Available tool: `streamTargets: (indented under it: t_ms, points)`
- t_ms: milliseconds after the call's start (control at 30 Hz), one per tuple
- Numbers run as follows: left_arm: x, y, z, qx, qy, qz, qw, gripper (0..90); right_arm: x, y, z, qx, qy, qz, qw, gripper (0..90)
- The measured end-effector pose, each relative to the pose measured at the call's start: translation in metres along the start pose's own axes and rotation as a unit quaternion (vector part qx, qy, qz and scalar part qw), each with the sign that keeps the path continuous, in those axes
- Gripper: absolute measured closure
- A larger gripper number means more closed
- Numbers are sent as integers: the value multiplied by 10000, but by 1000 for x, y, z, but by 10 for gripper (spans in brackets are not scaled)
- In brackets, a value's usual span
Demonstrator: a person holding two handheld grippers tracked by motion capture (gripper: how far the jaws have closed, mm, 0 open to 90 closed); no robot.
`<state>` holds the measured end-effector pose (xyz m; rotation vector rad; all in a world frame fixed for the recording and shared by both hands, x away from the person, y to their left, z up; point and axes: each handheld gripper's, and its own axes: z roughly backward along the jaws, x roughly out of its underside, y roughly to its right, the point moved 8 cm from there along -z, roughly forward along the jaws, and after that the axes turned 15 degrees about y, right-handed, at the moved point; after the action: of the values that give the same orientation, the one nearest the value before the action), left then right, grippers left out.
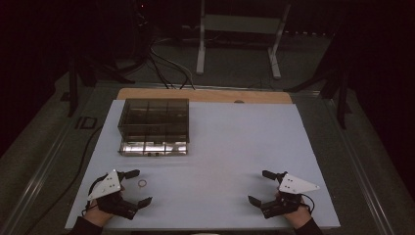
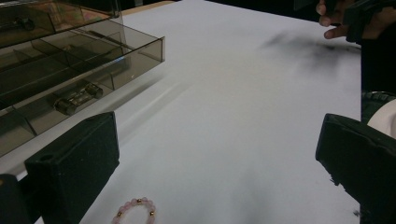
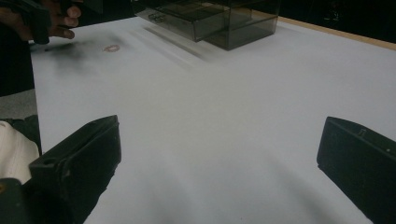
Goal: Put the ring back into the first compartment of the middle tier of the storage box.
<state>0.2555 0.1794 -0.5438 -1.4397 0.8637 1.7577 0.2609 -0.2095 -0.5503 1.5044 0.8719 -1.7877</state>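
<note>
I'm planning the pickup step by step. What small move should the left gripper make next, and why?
Probably ease the left gripper forward and down so its open jaws straddle the bead bracelet. The bracelet lies flat on the white table, just ahead between the jaws and untouched, and the smoky organizer box has its bottom drawer pulled out, a likely place for it.

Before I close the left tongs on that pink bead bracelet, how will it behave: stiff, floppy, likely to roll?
The bracelet is a small loop of round beads lying flat on the white table, so it probably sags when lifted by one side. Its beads look smooth, so it may slip between the left tongs, which stand open. Pushed, it would likely slide rather than roll.
</note>
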Motion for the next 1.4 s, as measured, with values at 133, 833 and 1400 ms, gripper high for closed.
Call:
streamTargets:
  t_ms: [133,833,1400]
  points:
    - [1,0,-1,15,-32,14,10000,10,0,0,0,-7,3,-7,10000,0]
    - [1,7,-3,173,-119,-15,9998,10,1,-1,-2,-87,0,-12,10000,0]
    - [-25,27,-8,615,-67,-262,9977,10,-3,-3,-4,-67,44,43,10000,0]
